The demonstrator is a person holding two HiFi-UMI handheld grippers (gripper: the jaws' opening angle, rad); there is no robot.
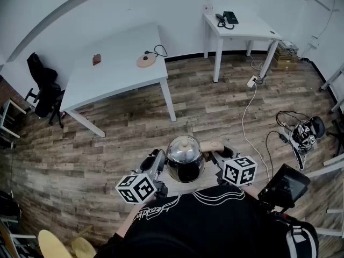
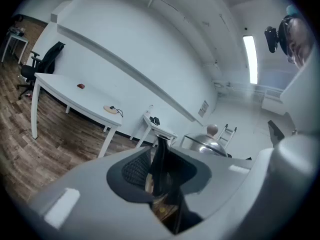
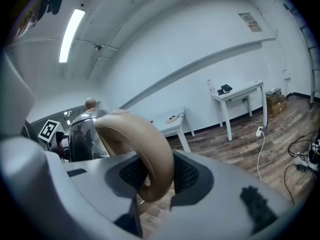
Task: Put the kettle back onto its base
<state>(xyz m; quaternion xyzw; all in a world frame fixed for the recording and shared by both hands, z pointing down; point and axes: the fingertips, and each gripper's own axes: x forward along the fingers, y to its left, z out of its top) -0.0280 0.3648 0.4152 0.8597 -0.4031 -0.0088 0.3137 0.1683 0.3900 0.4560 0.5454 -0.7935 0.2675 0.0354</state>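
The kettle (image 1: 185, 159), steel with a dark glass body and a beige knob on its lid, hangs in the air close to my chest, between both grippers. My right gripper (image 1: 219, 156) is shut on its curved beige handle (image 3: 145, 149). My left gripper (image 1: 156, 164) is shut on a thin dark part on the kettle's opposite side (image 2: 160, 161); the lid (image 2: 207, 143) shows just beyond it. The round beige base (image 1: 145, 61), with its black cord, lies on the large white table (image 1: 118, 71) far ahead. It is also seen as the base (image 2: 111, 109) and the base (image 3: 172, 118).
A small brown object (image 1: 97, 59) lies on the large table. A smaller white table (image 1: 242, 28) at the back right carries a phone and a bottle. A black chair (image 1: 45, 90) stands at the left. A white cable (image 1: 247, 117) and tangled gear (image 1: 301, 133) lie on the wooden floor at the right.
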